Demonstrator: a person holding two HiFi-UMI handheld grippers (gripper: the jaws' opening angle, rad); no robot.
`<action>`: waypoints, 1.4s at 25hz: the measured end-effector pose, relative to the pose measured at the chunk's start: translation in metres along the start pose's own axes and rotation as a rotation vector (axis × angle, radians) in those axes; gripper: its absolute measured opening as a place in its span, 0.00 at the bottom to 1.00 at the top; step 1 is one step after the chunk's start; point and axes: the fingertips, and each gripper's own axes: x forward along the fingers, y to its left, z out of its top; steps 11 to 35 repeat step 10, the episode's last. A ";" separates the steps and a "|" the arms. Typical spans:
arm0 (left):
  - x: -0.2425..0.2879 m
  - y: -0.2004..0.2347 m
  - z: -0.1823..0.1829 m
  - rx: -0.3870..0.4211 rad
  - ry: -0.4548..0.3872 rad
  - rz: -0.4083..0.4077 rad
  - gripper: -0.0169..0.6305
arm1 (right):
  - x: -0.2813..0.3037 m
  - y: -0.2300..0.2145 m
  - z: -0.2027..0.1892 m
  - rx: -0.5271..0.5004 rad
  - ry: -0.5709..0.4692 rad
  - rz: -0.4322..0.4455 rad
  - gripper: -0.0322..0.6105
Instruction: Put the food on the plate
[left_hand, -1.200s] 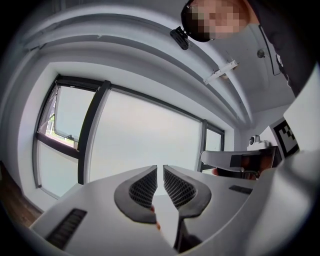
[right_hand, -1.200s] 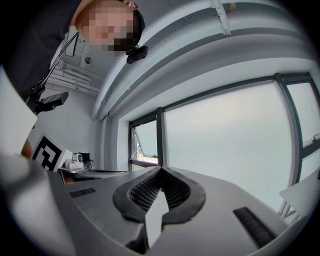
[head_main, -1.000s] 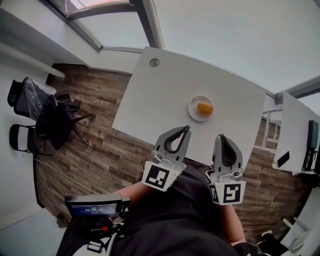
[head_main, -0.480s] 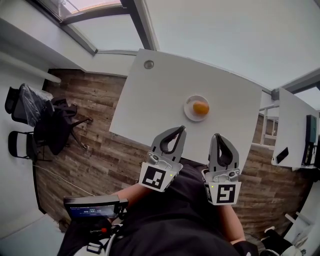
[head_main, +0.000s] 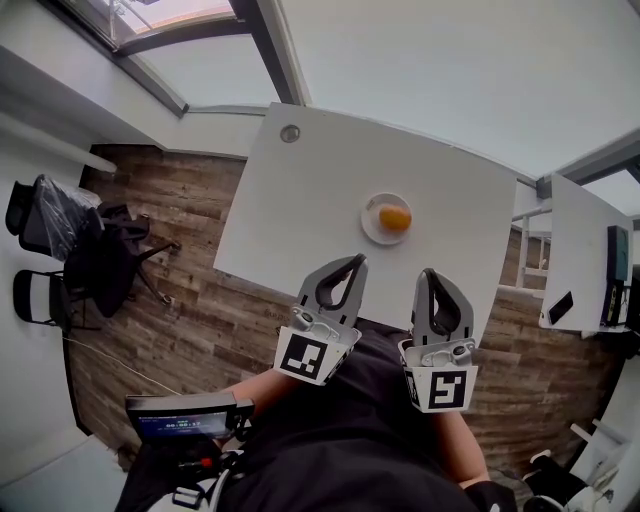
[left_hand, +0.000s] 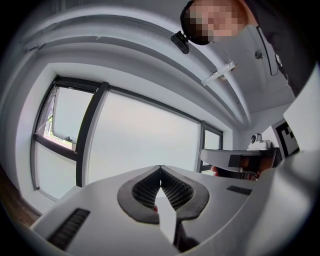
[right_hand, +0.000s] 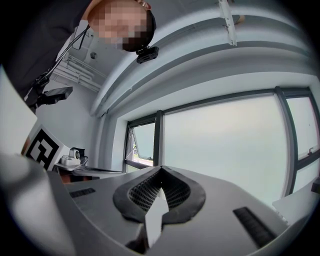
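An orange, roundish piece of food (head_main: 395, 217) lies on a small white plate (head_main: 372, 226) on the white table (head_main: 320, 190), right of its middle. My left gripper (head_main: 357, 262) and right gripper (head_main: 429, 273) are held side by side at the table's near edge, short of the plate. Both are shut, tips touching, with nothing between them. In the left gripper view the shut left gripper (left_hand: 160, 168) points level at a window, and the table is out of sight. The right gripper view shows the shut right gripper (right_hand: 161, 170) likewise facing windows.
A round grommet (head_main: 290, 133) sits at the table's far left corner. Black office chairs (head_main: 75, 250) stand on the wooden floor at the left. A second white desk (head_main: 580, 260) with dark devices stands at the right. A screen device (head_main: 185, 412) is by my lap.
The head view has drifted slightly, so table and grippers sit a little further left in the picture. Grippers, plate and food keep their places relative to each other.
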 end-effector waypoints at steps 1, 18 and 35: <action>0.000 0.000 0.000 -0.001 0.002 -0.001 0.04 | 0.000 0.001 0.000 0.002 -0.001 0.001 0.06; -0.001 -0.003 -0.011 0.003 0.030 -0.017 0.04 | -0.003 0.002 -0.001 0.005 -0.002 -0.002 0.06; -0.001 -0.003 -0.011 0.003 0.030 -0.017 0.04 | -0.003 0.002 -0.001 0.005 -0.002 -0.002 0.06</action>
